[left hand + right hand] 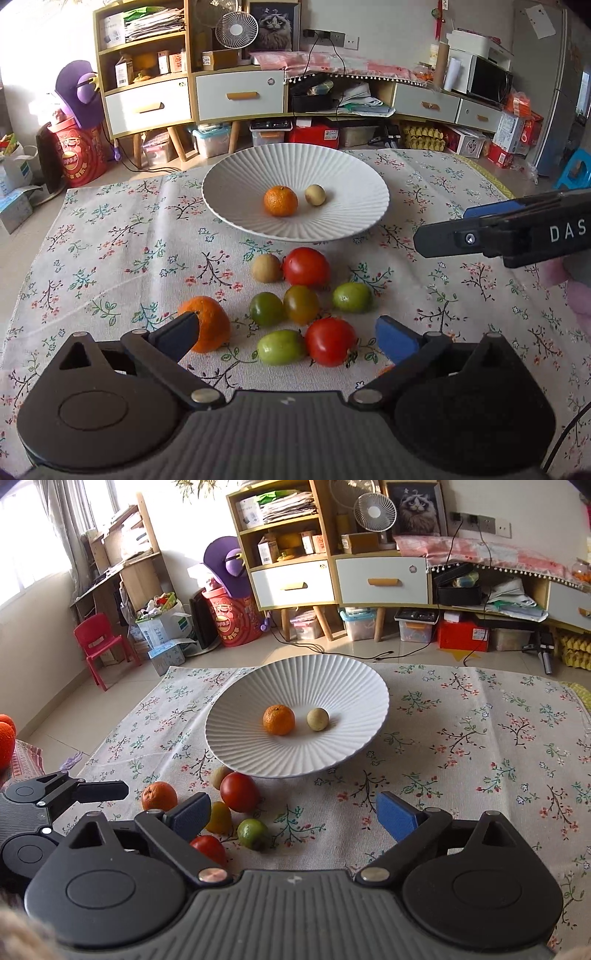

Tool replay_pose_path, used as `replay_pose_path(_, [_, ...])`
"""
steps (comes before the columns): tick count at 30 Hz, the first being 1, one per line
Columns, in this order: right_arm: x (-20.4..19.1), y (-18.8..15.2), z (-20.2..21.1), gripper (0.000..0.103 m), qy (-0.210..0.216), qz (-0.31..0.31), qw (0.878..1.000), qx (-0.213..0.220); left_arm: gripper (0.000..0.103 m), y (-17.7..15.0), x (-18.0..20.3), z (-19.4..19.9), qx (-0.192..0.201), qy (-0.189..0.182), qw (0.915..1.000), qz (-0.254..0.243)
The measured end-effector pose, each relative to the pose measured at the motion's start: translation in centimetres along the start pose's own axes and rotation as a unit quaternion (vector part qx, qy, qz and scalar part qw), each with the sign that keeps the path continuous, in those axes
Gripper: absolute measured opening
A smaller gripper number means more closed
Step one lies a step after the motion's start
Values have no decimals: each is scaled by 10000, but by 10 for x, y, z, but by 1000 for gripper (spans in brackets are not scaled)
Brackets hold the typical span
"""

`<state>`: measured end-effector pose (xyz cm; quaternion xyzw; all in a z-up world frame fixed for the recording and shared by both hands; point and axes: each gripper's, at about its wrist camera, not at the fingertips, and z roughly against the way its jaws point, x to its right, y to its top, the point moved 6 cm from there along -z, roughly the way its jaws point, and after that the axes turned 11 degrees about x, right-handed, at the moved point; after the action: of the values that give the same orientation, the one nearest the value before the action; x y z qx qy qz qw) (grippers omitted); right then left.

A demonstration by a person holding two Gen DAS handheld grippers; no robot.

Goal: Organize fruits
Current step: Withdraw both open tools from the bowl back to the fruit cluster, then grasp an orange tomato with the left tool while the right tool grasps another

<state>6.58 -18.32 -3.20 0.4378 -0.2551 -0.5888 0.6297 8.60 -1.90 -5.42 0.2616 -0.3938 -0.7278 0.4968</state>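
A white ribbed plate (343,173) (354,686) holds an orange (280,200) (279,720) and a small tan fruit (315,194) (317,719). In front of it lie several loose fruits: a tan one (266,268), two red tomatoes (306,266) (330,341), green ones (352,297) (280,347) (266,308), an olive one (301,304) and an orange (208,323) (159,796). My left gripper (291,332) is open above the fruits, its left finger beside the orange. My right gripper (291,816) is open and empty right of the fruits; it shows in the left wrist view (454,236).
A floral tablecloth (110,251) covers the table. Behind it stand a shelf unit with drawers (147,74), boxes on the floor, a red tub (79,155) and a red chair (98,646).
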Motion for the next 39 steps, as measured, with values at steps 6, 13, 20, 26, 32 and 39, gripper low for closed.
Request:
replay_pose_path(6, [-10, -15, 4, 97, 19, 261, 9996, -58, 97, -18, -6, 7, -81, -82, 9999, 42])
replay_pose_path(13, [-22, -35, 5, 97, 128, 622, 9979, -106, 97, -39, -8, 20, -246, -138, 9996, 6])
replay_pose_path(20, [-31, -51, 9, 97, 289, 941, 9949, -235, 97, -59, 2, 29, -663, -470, 9967, 0])
replay_pose_path(26, [-36, -66, 14, 98, 282, 1164, 9924, -274, 97, -71, 12, 33, -857, -718, 9937, -43])
replay_pose_path(32, [-35, -80, 9, 96, 175, 1174, 9915, -534, 87, -76, 19, 34, -1039, -907, 9904, -71])
replay_pose_path(39, [-39, -87, 10, 89, 165, 1273, 9895, -670, 69, -74, 17, 34, -1045, -936, 9901, 41])
